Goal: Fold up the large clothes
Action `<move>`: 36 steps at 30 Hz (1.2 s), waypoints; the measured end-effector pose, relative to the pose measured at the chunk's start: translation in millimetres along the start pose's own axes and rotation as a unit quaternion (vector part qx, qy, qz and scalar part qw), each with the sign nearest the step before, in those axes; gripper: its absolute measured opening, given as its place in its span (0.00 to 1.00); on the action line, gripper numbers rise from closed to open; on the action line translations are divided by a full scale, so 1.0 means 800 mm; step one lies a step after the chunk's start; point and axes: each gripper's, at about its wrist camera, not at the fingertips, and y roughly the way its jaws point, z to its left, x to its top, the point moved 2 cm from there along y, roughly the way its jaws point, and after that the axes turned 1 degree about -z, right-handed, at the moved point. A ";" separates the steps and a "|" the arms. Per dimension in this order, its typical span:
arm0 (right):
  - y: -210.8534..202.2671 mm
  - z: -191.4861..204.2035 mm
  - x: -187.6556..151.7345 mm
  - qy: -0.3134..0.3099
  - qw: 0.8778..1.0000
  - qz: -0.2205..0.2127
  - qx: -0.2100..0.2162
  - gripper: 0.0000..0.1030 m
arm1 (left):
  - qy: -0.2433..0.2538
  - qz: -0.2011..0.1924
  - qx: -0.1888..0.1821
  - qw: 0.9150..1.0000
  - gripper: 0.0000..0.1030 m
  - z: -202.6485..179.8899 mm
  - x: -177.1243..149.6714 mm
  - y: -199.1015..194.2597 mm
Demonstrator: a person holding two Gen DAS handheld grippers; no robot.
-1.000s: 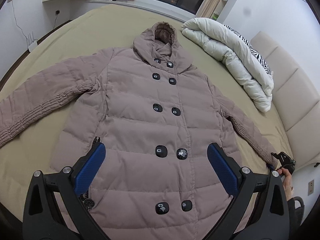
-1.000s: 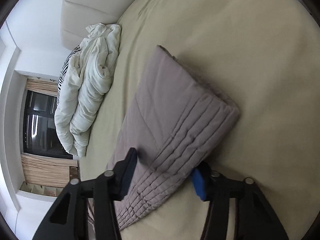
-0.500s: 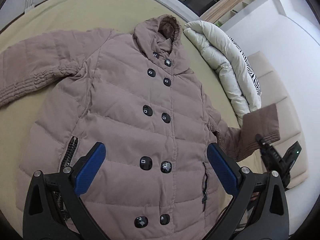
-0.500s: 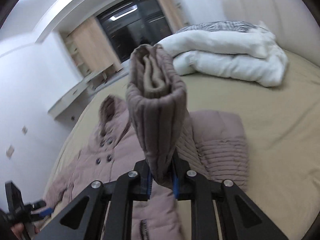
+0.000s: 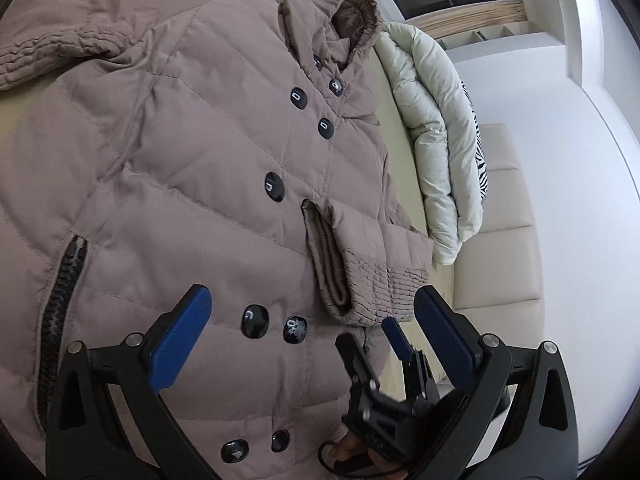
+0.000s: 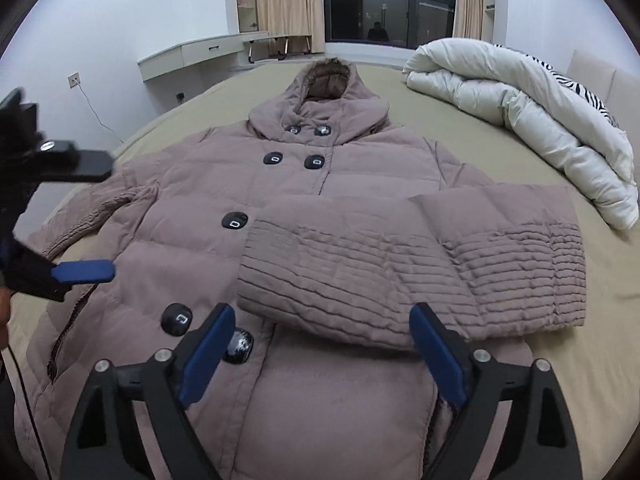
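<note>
Our right claw (image 6: 322, 354) just sprung apart, nothing between its pads, coat (image 6: 208, 216) below it, folded sleeve (image 6: 400, 264) just ahead, left claw (image 5: 316, 336) apart too

Both wrist views look steeply down, close over the coat (image 5: 192, 168) on the bed (image 6: 600, 280), left rolled toward the headboard, right facing the window, sharing its buttoned front.

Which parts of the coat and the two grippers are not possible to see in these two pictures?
- Coat hem: cut off by the bottom edge, both views.
- Outstretched sleeve's cuff: past the left edge, left wrist view.
- Buttons beneath the folded sleeve: covered by it.
- Left gripper: blurred, partly outside the right wrist view.
</note>
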 end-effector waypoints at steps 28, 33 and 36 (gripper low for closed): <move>-0.047 -0.139 -0.093 0.376 0.908 -0.002 0.184 0.93 | 0.056 0.025 0.029 0.998 0.14 -0.092 0.058 0.154; -0.036 -0.167 -0.068 0.450 0.861 -0.028 0.234 0.94 | 0.068 -0.045 0.049 0.995 0.14 -0.083 0.134 0.073; -0.012 -0.182 -0.048 0.506 0.819 -0.046 0.268 0.98 | 0.055 -0.076 0.063 0.994 0.14 -0.067 0.173 0.038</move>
